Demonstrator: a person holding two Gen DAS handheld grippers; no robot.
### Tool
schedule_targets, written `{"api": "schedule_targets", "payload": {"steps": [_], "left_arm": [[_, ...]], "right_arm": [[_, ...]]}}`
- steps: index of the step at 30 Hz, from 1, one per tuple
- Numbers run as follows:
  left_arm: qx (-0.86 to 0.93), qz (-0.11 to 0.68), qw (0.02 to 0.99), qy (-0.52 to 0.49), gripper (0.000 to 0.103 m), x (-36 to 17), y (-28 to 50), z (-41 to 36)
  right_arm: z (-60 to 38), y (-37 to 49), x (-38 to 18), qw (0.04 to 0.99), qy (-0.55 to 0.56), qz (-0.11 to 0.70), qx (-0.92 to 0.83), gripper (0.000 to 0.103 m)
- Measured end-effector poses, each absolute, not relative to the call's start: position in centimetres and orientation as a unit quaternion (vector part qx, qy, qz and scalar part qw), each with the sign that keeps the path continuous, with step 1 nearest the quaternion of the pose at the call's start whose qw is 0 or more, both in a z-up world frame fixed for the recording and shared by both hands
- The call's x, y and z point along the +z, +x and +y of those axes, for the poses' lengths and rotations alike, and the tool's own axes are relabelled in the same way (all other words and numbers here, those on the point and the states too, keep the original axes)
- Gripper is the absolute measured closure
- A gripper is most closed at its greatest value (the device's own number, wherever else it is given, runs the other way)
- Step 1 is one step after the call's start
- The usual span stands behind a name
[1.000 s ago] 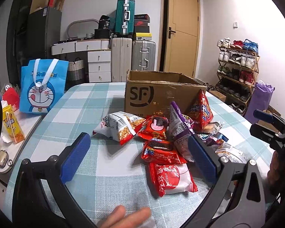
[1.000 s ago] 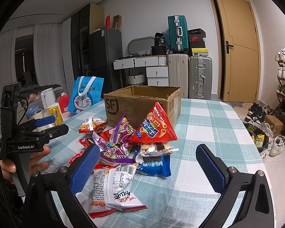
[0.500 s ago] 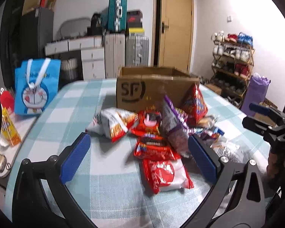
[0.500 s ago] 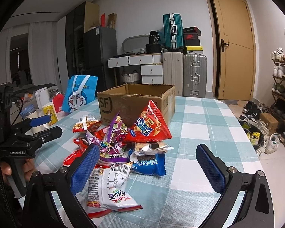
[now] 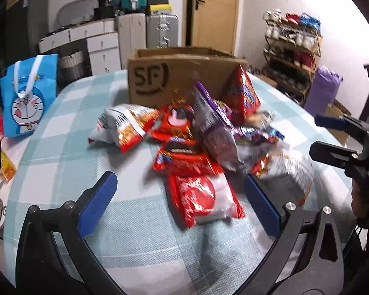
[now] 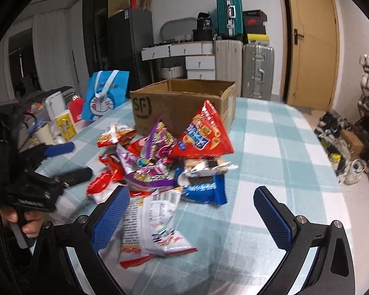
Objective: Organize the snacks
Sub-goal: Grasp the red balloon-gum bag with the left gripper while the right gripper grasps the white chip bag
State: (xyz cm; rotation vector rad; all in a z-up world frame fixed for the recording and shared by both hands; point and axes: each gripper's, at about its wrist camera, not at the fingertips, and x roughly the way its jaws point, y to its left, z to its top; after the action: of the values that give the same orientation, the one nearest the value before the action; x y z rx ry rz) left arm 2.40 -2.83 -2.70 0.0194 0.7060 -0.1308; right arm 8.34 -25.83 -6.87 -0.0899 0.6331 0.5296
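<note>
Blue pads of the left hand-held gripper (image 5: 179, 204) stand wide apart and clamp nothing; a red-and-white packet (image 5: 204, 200) lies on the bench (image 5: 86, 162) between them, nearer the 3 o'clock pad. At 12 o'clock from that packet the snack pile (image 5: 199, 135) rises: a red cookie pack (image 5: 184, 162), a purple bag (image 5: 216, 137) tilted up, a white-and-orange bag (image 5: 125, 125) at 10 o'clock, and a red triangular bag (image 5: 243, 95) leaning against the box (image 5: 174, 78). The box is open-topped, marked SF, and stands on the bench just behind the pile. A Doraemon bag (image 5: 27, 98) stands at 9 o'clock, well apart from the pile.

The right hand-held gripper (image 6: 194, 213) is likewise spread with nothing held. A white barcode packet (image 6: 155, 223) lies partly between its pads, touching the 9 o'clock pad. Beyond, at 12 o'clock, sit a blue pack (image 6: 204, 191), the purple bag (image 6: 152, 162) and the red triangular bag (image 6: 204, 132), with the box (image 6: 182, 103) behind them. The left hand-held gripper (image 6: 59, 159) shows at 9 o'clock over the checked bench (image 6: 283, 147), beside the pile. Both views are somewhat blurred.
</note>
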Motion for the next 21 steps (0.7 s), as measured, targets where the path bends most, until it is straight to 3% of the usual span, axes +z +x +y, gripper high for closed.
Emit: {"api": "schedule_targets", "payload": {"steps": [8,16,21], "left_arm": [[-0.079,0.396,0.915,0.007,0.001,-4.3,3.6,-3.4],[-0.091,0.438,0.894,-0.027,0.003,-6.0,5.5,-3.5],[-0.090,0.449,0.889,-0.011,0.018,-6.8,6.5,-4.9]], "right_arm": [[-23.2,8.2,-8.8,0.882,-0.079,0.365,0.289,0.003],[-21.8,9.1,-10.8,0.857,-0.083,0.410,0.301,0.023],[-21.7,9.4,-11.4,0.851,-0.074,0.421,0.307,0.040]]}}
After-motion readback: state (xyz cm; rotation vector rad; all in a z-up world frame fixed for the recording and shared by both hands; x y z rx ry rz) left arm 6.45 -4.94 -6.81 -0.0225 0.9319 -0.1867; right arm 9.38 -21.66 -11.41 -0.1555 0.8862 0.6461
